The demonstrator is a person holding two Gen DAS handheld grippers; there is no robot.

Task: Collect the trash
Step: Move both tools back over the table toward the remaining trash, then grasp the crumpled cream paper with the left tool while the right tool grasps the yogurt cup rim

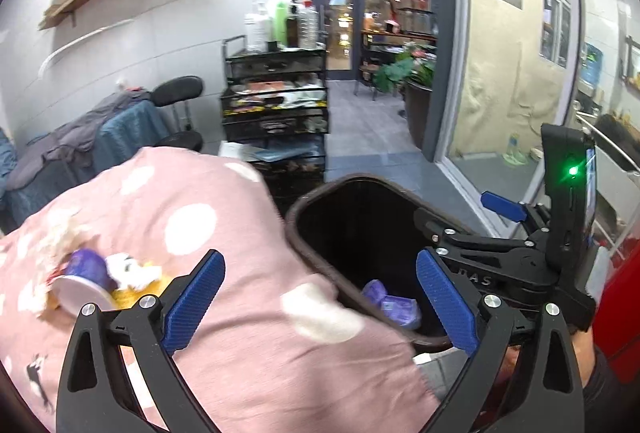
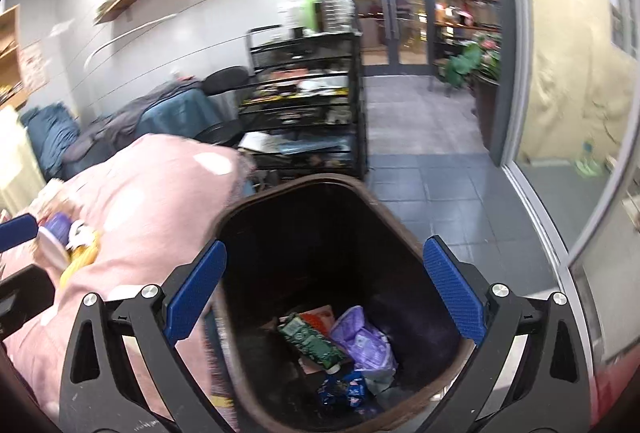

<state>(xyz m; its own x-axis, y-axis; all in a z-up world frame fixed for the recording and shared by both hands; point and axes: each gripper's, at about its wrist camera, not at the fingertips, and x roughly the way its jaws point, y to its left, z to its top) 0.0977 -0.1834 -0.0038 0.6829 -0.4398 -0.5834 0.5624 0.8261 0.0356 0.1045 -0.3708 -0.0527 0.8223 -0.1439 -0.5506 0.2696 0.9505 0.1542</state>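
Closest thing up front in the left wrist view is the left tool (image 1: 320, 303), blue pads spread wide with nothing between them. It hangs over the seam where the pink spotted blanket (image 1: 224, 329) meets the brown trash bin (image 1: 298, 229). Off to its left, lying on the blanket, there's a purple paper cup (image 1: 82, 279) tipped on its side, with a crumpled white and yellow wrapper (image 1: 132, 275) touching it. So that bit of trash sits left of the left finger, outside the jaws.

Right tool (image 2: 324, 295) is also wide open and empty, pointing down into the bin's mouth. At the bottom of the bin, between and just below its fingers, you can see a green packet (image 2: 310, 343), a purple wrapper (image 2: 364, 341) and a blue one (image 2: 344, 391).

Farther back stands a black wire cart (image 1: 276, 101) loaded with bottles, plus a glass door on the far side.
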